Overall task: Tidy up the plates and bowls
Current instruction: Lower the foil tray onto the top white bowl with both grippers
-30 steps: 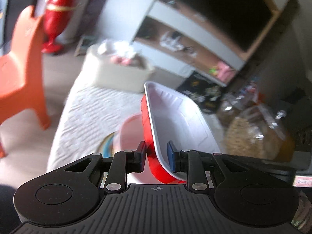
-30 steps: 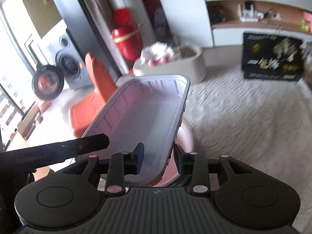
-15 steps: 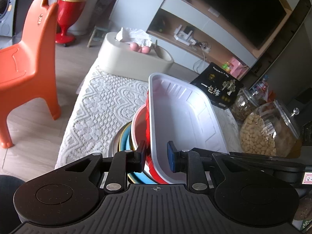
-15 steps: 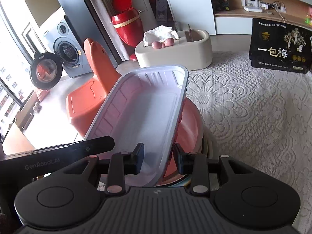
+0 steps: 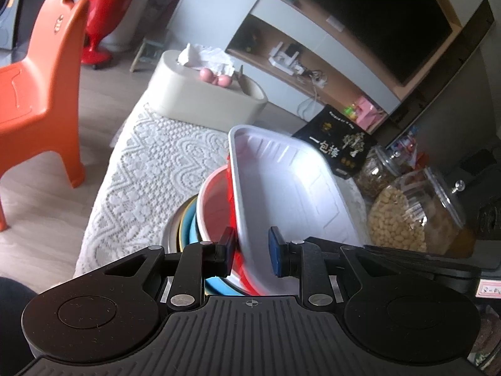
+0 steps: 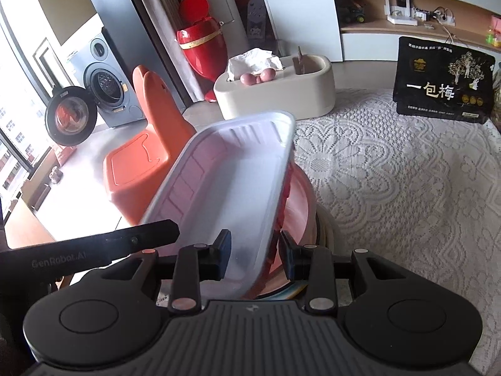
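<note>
A rectangular tray, white inside and red outside (image 5: 291, 194), hangs tilted over a stack of dishes: a pink bowl (image 5: 216, 206) on a blue plate (image 5: 191, 228) and a yellow-rimmed one. My left gripper (image 5: 252, 246) straddles the tray's near rim, with a gap at the blue pad. My right gripper (image 6: 255, 252) straddles the opposite rim of the same tray (image 6: 225, 185), with gaps at both pads. The pink bowl (image 6: 297, 197) shows beneath the tray there.
A lace cloth (image 6: 391, 181) covers the table. A cream tissue box (image 6: 275, 91) stands at the far edge, a black packet (image 6: 441, 81) at far right. Glass jars (image 5: 416, 216) stand right of the stack. An orange chair (image 5: 34, 94) stands beside the table.
Both grippers have lowered the tray toward the stack, so the bowl and plates beneath now show more. The left gripper's jaws have widened slightly around the rim.
</note>
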The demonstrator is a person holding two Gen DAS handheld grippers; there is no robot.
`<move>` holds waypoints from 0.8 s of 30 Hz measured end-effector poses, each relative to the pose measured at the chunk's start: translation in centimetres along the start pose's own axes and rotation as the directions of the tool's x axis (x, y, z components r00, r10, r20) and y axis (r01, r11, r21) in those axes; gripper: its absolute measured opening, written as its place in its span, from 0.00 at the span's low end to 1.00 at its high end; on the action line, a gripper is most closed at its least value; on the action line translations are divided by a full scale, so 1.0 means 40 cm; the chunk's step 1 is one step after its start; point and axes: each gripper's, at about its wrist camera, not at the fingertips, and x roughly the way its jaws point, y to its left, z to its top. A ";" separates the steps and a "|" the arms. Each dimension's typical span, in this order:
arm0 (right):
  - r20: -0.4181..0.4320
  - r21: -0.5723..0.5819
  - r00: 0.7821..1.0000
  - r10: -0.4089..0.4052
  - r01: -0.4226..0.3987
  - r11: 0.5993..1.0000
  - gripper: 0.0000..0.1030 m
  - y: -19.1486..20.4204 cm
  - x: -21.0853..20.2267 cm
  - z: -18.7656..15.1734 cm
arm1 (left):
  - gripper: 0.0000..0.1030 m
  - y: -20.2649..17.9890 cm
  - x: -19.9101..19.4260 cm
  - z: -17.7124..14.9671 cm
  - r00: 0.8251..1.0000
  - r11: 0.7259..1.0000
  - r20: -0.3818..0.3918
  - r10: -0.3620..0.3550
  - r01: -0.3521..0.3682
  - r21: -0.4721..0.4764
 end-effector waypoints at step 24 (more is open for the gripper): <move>-0.027 0.002 1.000 -0.001 0.001 1.000 0.33 -0.012 0.010 -0.006 | 0.24 0.001 -0.008 -0.003 1.000 0.999 0.002 -0.028 0.028 -0.027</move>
